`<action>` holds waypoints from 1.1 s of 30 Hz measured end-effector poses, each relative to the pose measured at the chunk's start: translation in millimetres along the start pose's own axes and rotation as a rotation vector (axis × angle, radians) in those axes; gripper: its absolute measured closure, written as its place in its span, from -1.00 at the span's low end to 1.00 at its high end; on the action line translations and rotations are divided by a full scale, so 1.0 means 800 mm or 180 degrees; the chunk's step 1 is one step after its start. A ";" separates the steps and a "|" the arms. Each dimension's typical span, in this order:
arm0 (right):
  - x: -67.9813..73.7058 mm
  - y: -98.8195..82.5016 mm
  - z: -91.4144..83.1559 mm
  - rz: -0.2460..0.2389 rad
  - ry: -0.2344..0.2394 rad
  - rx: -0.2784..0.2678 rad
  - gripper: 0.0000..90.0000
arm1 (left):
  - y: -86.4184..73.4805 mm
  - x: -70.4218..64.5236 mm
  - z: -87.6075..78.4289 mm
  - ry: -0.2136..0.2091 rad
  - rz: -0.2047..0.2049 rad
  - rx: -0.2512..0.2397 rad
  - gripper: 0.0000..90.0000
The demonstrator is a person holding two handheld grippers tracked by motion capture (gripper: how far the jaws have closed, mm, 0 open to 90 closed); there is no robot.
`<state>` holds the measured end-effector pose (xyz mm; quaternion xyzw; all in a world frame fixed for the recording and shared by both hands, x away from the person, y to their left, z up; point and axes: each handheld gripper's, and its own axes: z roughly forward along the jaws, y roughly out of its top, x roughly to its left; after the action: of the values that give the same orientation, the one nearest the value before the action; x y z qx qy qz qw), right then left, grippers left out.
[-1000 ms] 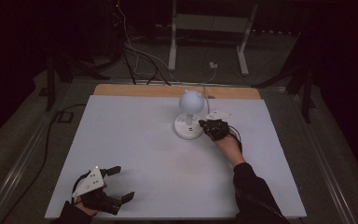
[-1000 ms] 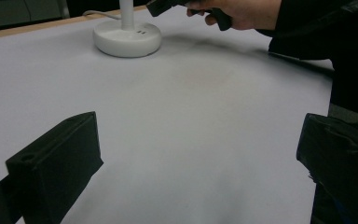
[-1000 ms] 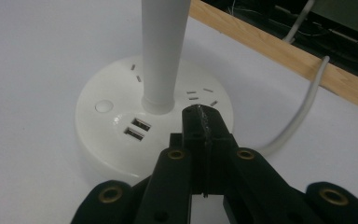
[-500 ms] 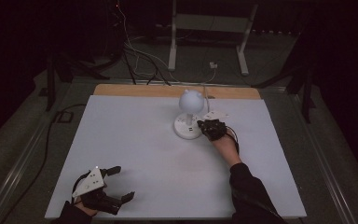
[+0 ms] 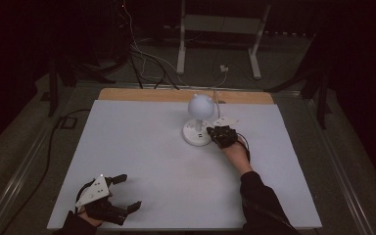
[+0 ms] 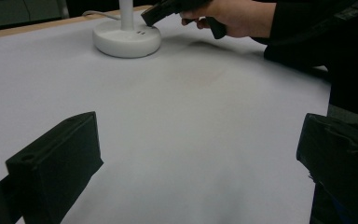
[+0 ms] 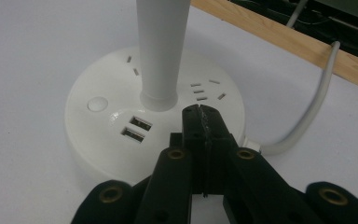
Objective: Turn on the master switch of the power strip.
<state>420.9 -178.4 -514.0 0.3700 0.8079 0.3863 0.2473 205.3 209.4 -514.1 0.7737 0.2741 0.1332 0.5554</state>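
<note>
A white desk lamp stands on the far middle of the white table, with a round head [image 5: 199, 105] on a stem [image 7: 162, 46]. Its round base [image 5: 192, 137] [image 7: 102, 126] [image 6: 127, 39] carries sockets, two USB ports [image 7: 135, 128] and a round button [image 7: 97, 103]. My right gripper [image 5: 211, 132] [image 7: 199, 112] [image 6: 150, 15] is shut with nothing between its jaws. Its tips hover over the base's right side, just right of the stem; I cannot tell whether they touch. My left gripper [image 5: 129, 192] [image 6: 196, 158] rests open at the near left corner.
The lamp's white cable [image 7: 307, 116] runs off the base toward the table's wooden far edge [image 5: 142, 94]. A small white card [image 5: 226, 121] lies just behind the right hand. Cables and a metal stand [image 5: 215, 29] are on the floor beyond the table.
The right hand has edged slightly left toward the lamp base. The left gripper has stayed where it was.
</note>
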 end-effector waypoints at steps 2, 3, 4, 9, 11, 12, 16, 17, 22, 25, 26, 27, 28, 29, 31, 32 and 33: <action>0.000 -0.002 0.000 -0.0022 -0.0007 -0.0028 1.00 | 0.000 0.000 0.000 0.0000 -0.0003 0.0001 -0.99; 0.000 -0.002 0.000 -0.0022 -0.0007 -0.0028 1.00 | 0.000 0.000 0.000 0.0000 -0.0004 0.0001 -0.99; 0.001 -0.002 0.000 -0.0032 -0.0013 -0.0021 1.00 | 0.000 0.000 0.000 -0.0001 -0.0006 0.0002 -0.99; 0.003 -0.001 0.001 -0.0110 -0.0046 0.0006 1.00 | 0.000 -0.001 0.001 -0.0005 0.0003 0.0008 -0.99; 0.004 -0.001 0.001 -0.0147 -0.0059 0.0014 1.00 | 0.000 -0.001 0.001 -0.0004 -0.0001 0.0005 -0.99; 0.004 -0.001 0.001 -0.0147 -0.0059 0.0014 1.00 | 0.000 -0.001 0.001 -0.0003 -0.0001 0.0009 -0.99; 0.004 0.000 0.001 -0.0164 -0.0072 0.0042 1.00 | 0.000 -0.001 0.001 -0.0005 0.0001 0.0010 -0.99; 0.004 0.000 0.001 -0.0164 -0.0072 0.0042 1.00 | 0.000 -0.002 0.002 -0.0006 0.0001 0.0013 -0.99; 0.006 0.000 0.002 -0.0198 -0.0085 0.0050 1.00 | 0.000 -0.001 0.001 -0.0011 -0.0005 0.0002 -0.99; 0.005 0.000 0.002 -0.0172 -0.0079 0.0053 1.00 | 0.000 0.000 0.001 -0.0009 -0.0007 0.0001 -0.99; 0.005 0.000 0.002 -0.0168 -0.0079 0.0059 1.00 | 0.000 0.000 0.001 -0.0009 -0.0006 0.0000 -0.99; 0.005 -0.001 0.002 -0.0170 -0.0070 0.0050 1.00 | 0.000 0.000 0.001 -0.0011 -0.0004 -0.0002 -0.99; 0.005 -0.001 0.002 -0.0167 -0.0067 0.0040 1.00 | 0.000 0.000 0.001 -0.0011 -0.0005 0.0000 -0.99; 0.005 -0.001 0.002 -0.0167 -0.0067 0.0040 1.00 | 0.000 0.000 0.001 -0.0011 -0.0002 0.0001 -0.99; 0.004 -0.002 0.002 -0.0172 -0.0059 0.0030 1.00 | 0.000 0.000 0.001 -0.0012 -0.0003 0.0002 -0.99; 0.004 -0.002 0.002 -0.0179 -0.0056 0.0029 1.00 | 0.000 0.000 0.001 -0.0012 -0.0003 0.0003 -0.99; 0.004 -0.002 0.002 -0.0183 -0.0053 0.0035 1.00 | 0.000 0.000 0.001 -0.0013 -0.0007 0.0002 -0.99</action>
<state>419.6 -175.7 -516.8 0.3512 0.8182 0.3715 0.2630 205.6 208.6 -514.6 0.7738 0.2738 0.1308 0.5559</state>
